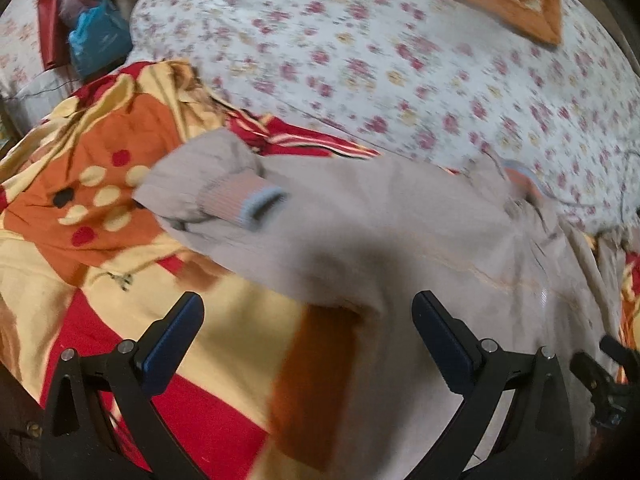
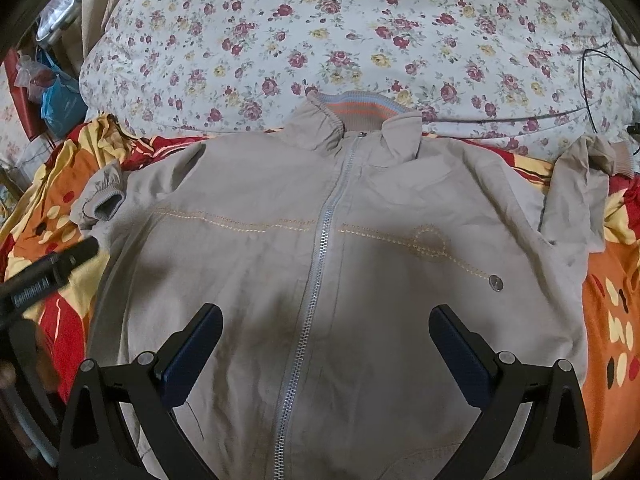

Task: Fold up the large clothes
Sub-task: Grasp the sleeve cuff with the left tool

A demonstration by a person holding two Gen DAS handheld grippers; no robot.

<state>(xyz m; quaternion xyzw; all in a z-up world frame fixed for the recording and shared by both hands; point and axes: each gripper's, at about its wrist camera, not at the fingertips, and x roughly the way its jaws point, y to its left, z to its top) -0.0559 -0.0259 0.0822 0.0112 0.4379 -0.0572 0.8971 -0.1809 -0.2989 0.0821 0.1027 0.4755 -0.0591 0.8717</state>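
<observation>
Both grippers (image 1: 308, 320) (image 2: 326, 332) wide apart over flat zipped jacket (image 2: 260, 280), blanket (image 2: 612, 320) bare past its edges

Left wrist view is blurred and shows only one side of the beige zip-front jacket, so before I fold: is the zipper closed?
Observer: Yes. On the right wrist view the silver zipper of the beige zip-front jacket runs closed up to the striped ribbed collar.
Operator: Where is the other sleeve?
Observer: The far sleeve cuff lies bent upward at the jacket's right edge, near the floral quilt.
Operator: Is the right gripper holding anything?
Observer: No. The right gripper is open above the jacket's lower front, jaws wide apart on either side of the zipper.
Operator: And mine?
Observer: The left gripper is open too, at the jacket's left edge.
</observation>
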